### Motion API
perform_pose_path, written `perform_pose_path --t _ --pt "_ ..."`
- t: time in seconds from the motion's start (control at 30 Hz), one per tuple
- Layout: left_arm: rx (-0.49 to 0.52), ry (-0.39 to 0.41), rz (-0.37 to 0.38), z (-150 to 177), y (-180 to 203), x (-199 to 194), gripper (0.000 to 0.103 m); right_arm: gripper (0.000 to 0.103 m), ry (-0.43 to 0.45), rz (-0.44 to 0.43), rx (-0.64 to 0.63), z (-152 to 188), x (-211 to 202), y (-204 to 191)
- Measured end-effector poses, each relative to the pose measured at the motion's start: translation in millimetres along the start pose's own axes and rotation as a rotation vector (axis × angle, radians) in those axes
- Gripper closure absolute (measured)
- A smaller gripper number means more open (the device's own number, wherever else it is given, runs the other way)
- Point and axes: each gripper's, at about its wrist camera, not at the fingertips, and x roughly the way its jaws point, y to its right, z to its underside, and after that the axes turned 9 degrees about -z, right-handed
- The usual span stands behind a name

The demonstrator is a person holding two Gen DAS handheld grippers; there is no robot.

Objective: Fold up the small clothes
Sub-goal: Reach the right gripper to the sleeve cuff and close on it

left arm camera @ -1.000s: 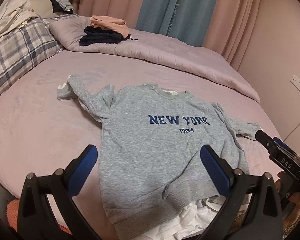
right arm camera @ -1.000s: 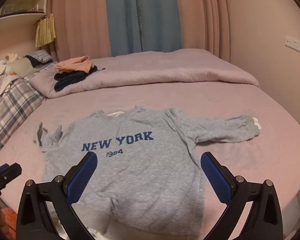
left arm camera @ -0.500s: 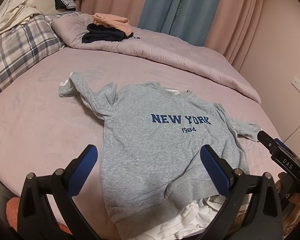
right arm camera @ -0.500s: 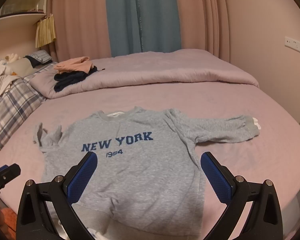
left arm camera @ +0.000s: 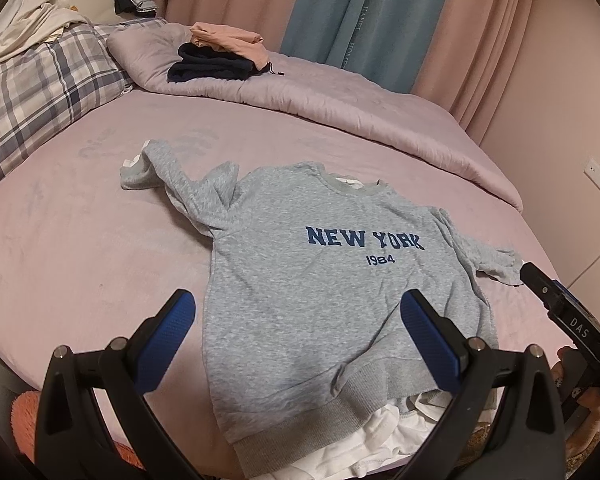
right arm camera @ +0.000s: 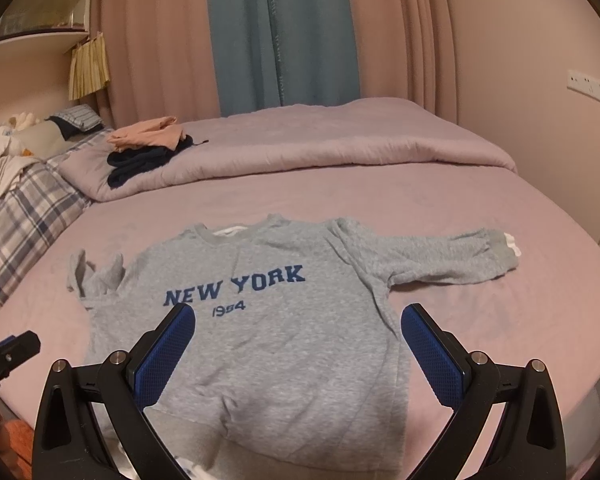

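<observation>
Sweatshirt: a grey sweatshirt (left arm camera: 320, 280) printed "NEW YORK 1984" lies front up and spread out on the bed (left arm camera: 80, 248), hem toward the near edge.
Sleeves: from the right wrist view, one sleeve (right arm camera: 440, 260) stretches out flat to the side with a white cuff showing; the other sleeve (right arm camera: 96, 272) is bunched up by the shoulder.
Under the hem: white cloth (left arm camera: 384, 436) pokes out below the ribbed hem at the bed's edge.
Left gripper: the left gripper (left arm camera: 298, 344) hovers over the lower part of the sweatshirt, jaws released and wide apart, nothing between the blue pads.
Right gripper: the right gripper (right arm camera: 298, 344) hangs above the sweatshirt's lower half, jaws likewise spread wide and empty.
Bed: pink sheet, with a folded lilac duvet (right arm camera: 320, 148) across the far side.
On the duvet: a peach garment (left arm camera: 228, 38) stacked on a dark navy one (left arm camera: 212, 66).
Beside: a plaid pillow (left arm camera: 32, 80) at the head end.
Behind: pink and blue curtains (right arm camera: 280, 32).
</observation>
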Motion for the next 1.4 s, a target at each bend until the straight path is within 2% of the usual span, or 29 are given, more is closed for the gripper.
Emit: perform_pose_path --t 0.2,0.33,0.43,0.63,0.77,1.0,1.17,1.4 --pt "0.008 -0.025 -0.017 -10 -1 5 0.001 0.001 0.001 -0.008 0.022 -3 -2 4" --pt "0.020 -0.055 -0.047 -17 -6 14 0.001 0.001 -0.010 -0.065 0.039 -9 -6 6" --pt "0.007 -0.081 -0.041 -24 -15 19 0.001 0.001 -0.029 -0.037 0.054 -13 -5 10" --pt "-0.034 -0.095 -0.030 -37 -31 30 0.001 0.005 -0.050 -0.046 0.172 -15 -5 39" --pt "-0.060 -0.122 -0.047 -44 -39 49 0.001 0.010 -0.063 0.002 0.260 -16 0 64" --pt "-0.064 -0.183 -0.070 -51 -44 80 0.001 0.013 -0.085 0.096 0.370 -20 19 104" --pt "-0.073 -0.206 -0.061 -56 -39 91 0.001 0.018 -0.101 0.165 0.424 -22 32 134" --pt "-0.063 -0.214 -0.034 -65 -20 102 0.001 0.019 -0.100 0.184 0.489 -26 45 175"
